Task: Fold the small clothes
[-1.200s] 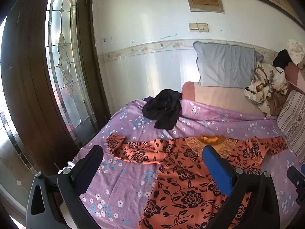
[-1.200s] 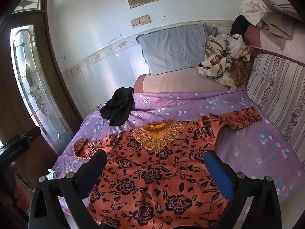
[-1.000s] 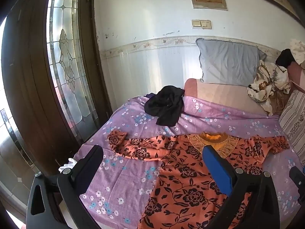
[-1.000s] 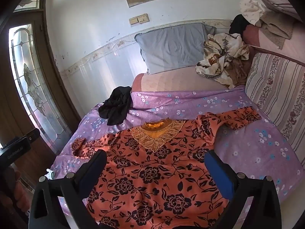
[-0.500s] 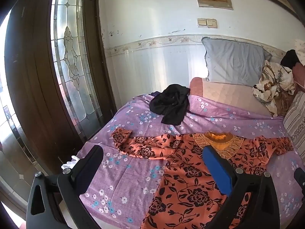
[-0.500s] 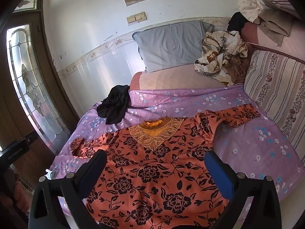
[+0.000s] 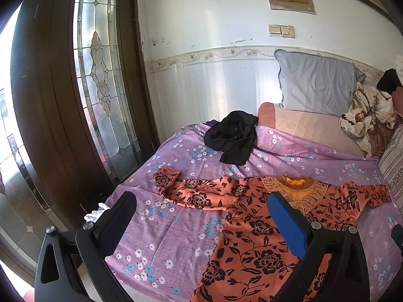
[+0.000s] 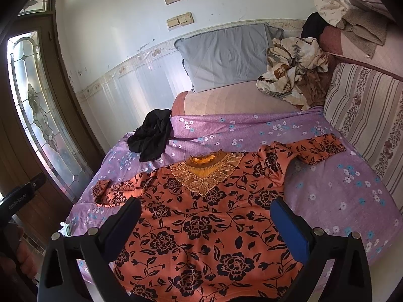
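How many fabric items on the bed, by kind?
Orange floral top, spread flat: 1
Black garment, crumpled: 1
Grey pillow: 1
Cream-and-brown patterned cloth, bunched: 1
Striped cushion: 1
Total: 5
Not counted: the purple floral sheet and the heap top right.

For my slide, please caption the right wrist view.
Open right gripper hovers above an orange floral blouse spread on the purple bedsheet.

Orange floral top point(image 8: 201, 216) smooth cloth; purple sheet point(image 8: 327, 188) matt cloth.
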The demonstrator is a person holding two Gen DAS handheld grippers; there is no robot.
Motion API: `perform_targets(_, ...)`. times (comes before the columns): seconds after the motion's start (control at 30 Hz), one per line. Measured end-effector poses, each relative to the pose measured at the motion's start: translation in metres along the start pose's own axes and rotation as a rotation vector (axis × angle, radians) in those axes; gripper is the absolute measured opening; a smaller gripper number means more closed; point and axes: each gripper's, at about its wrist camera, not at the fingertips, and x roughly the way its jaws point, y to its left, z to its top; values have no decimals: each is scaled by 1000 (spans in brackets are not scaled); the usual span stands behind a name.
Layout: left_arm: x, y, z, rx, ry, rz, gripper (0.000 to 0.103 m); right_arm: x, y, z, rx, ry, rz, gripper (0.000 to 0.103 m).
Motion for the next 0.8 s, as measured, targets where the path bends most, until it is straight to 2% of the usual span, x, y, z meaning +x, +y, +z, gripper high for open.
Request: perform_targets(0.8,-10,-3,0,19,-18,2,103,1,-1,3,10,4,19,103)
